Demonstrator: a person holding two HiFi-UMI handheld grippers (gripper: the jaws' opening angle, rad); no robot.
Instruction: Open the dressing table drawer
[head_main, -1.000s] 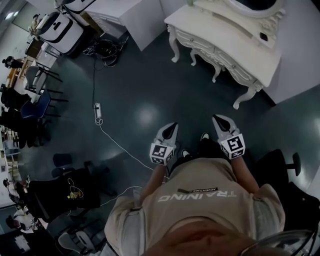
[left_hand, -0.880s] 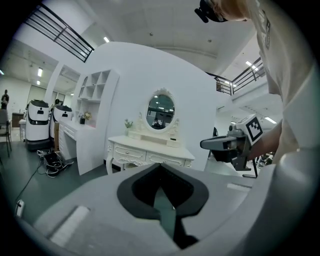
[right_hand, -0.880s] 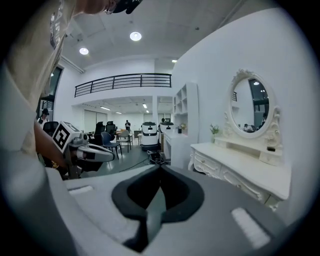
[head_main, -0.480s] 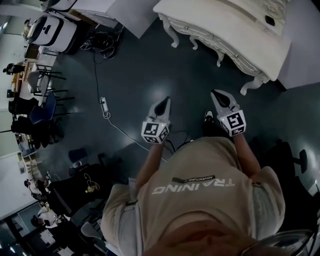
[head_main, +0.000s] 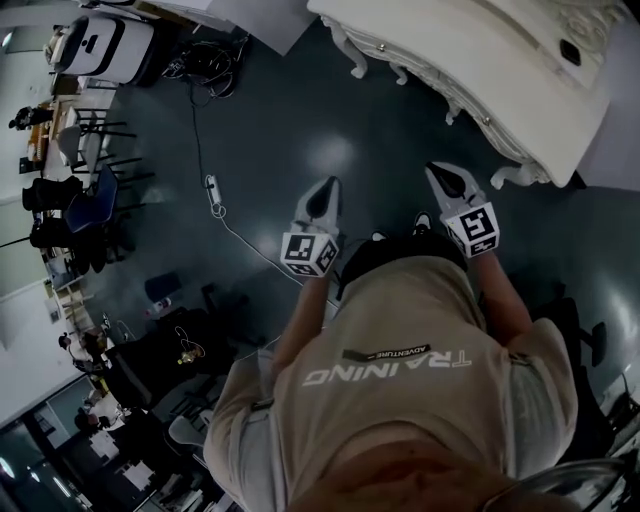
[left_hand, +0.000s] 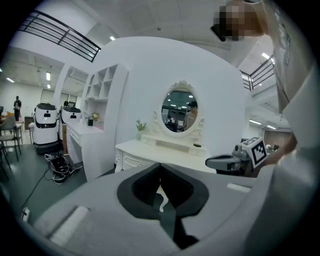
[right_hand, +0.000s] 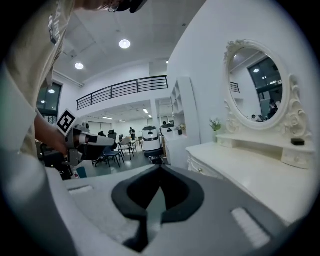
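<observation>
The left tool (head_main: 324, 192) and right tool (head_main: 441, 174) are both closed and empty, held short of the dressing table (head_main: 500, 70). Its drawer (right_hand: 211, 171) is shut. Risk: closed jaws reaching the knob (right_hand: 200, 170) would bump it, not grip it.

dressing table (head_main: 470, 50) nearer, person (head_main: 400, 380) stepped toward it
</observation>
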